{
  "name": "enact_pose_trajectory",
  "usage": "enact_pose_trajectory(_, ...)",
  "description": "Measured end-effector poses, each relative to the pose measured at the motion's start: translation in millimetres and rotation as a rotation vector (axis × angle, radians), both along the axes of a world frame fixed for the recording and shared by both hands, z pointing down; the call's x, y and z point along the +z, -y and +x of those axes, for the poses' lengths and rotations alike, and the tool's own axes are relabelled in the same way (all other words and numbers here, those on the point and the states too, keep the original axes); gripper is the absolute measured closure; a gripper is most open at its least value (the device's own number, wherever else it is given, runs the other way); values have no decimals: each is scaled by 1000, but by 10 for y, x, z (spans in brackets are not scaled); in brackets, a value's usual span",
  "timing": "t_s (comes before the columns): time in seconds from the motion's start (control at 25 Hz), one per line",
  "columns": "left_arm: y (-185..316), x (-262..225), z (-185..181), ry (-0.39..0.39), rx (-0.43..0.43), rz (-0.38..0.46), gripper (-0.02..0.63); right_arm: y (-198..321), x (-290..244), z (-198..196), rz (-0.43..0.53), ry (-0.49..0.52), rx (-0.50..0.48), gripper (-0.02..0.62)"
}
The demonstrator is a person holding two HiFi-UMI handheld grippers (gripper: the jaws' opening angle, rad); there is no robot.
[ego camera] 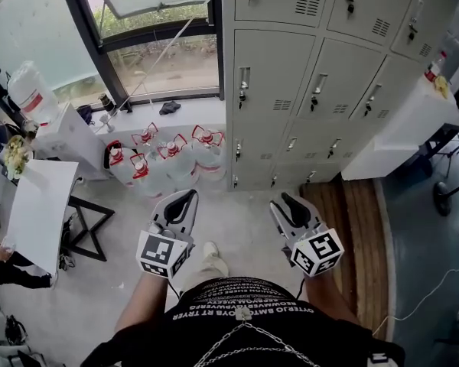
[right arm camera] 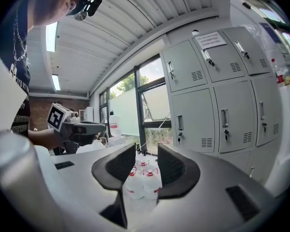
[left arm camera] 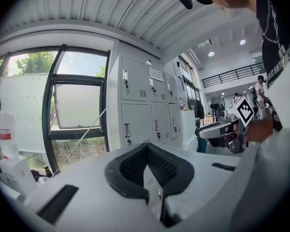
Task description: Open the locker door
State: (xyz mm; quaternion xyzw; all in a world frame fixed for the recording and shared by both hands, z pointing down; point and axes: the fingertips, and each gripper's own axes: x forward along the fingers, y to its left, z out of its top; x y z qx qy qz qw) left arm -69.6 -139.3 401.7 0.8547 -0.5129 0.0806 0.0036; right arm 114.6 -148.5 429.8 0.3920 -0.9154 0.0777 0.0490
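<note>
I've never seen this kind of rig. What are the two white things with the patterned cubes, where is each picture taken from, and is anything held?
There is no robot: a standing person holds a hand tool in each hand, the left gripper and the right gripper; the patterned cubes are part of them. The head view looks down from a camera on the person's head. The other two pictures come from cameras riding on each gripper, looking forward along it. Ahead stand grey lockers, their visible doors shut, with water bottles on the floor beside them. The left gripper's fingers meet at the tips with nothing between; the right gripper's fingers stand apart, and the bottles seen through that gap are far off. Nothing is held or touched.
</note>
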Motion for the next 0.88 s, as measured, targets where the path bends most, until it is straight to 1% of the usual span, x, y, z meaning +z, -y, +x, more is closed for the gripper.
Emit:
enact_pose_trajectory(0.16,339,-26,-33,-1,43,10,607,291,-30,-88,-8,-4,28,465)
enact_pose_trajectory(0.44,968,-3,-307,6,75,19,607,873,-54,-374,-8,-18,67,460)
enact_pose_trajectory(0.68,1387,-59,-585,-15,98,46,607,1273,-118,-734,4,-45,70,456)
enact_pose_trajectory(0.88,1684,-37,-876,-23,116,50,607,1538,-148,-1063,7,-49,83,456)
